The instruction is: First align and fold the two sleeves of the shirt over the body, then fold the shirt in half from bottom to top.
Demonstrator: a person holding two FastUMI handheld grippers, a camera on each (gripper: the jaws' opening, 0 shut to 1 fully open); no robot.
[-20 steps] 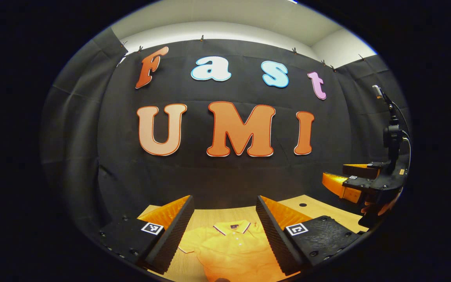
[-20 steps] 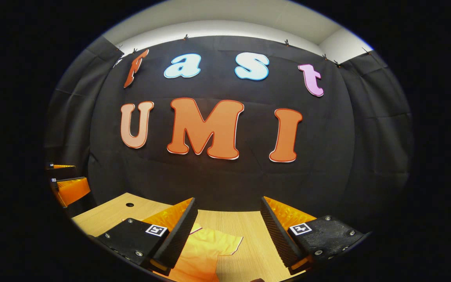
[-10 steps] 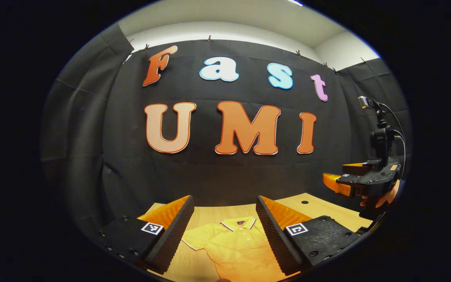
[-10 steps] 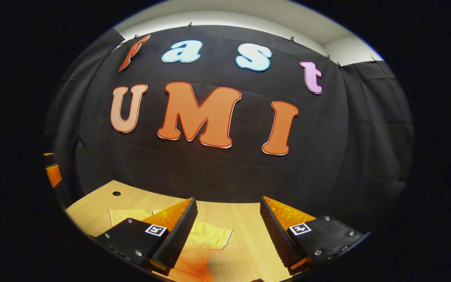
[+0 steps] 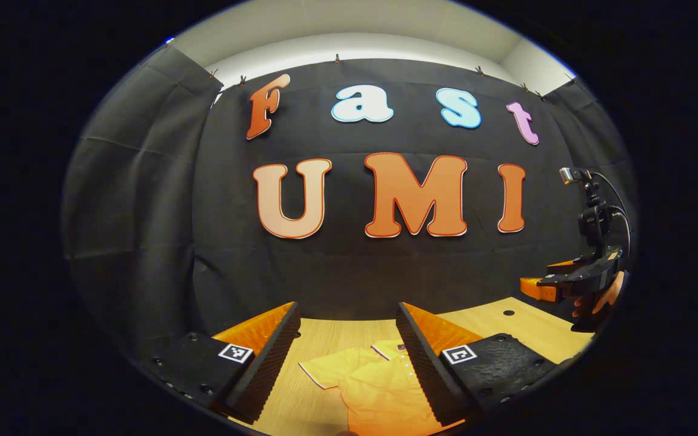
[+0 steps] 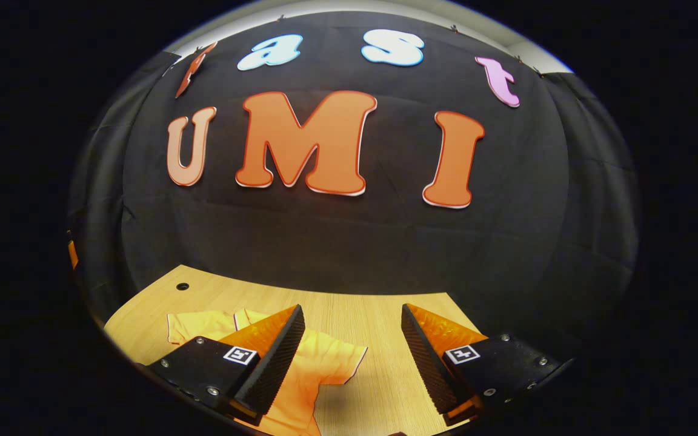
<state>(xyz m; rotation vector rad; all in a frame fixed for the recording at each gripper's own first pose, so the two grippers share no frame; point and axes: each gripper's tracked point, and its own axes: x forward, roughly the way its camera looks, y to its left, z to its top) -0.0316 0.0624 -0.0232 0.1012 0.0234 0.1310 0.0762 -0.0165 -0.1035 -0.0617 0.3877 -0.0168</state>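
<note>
In the left gripper view, the left gripper hangs with jaws released above the short-sleeved yellow-orange polo shirt, lying flat on the pale wooden counter at 6 o'clock. The right gripper, held by a hand, sits at 3 o'clock; whether its jaws grip anything cannot be told there. In the right gripper view, the right gripper has its jaws released, with a shirt sleeve spread on the counter toward 7 o'clock.

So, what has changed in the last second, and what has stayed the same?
Both claws moved while staying open and holding nothing. In the right gripper view, the right claw tipped down, so more of the table and the shirt sleeve appears. In the left gripper view, the shirt slid toward the right finger as the left claw swung left. The shirt stays flat and unfolded.
</note>
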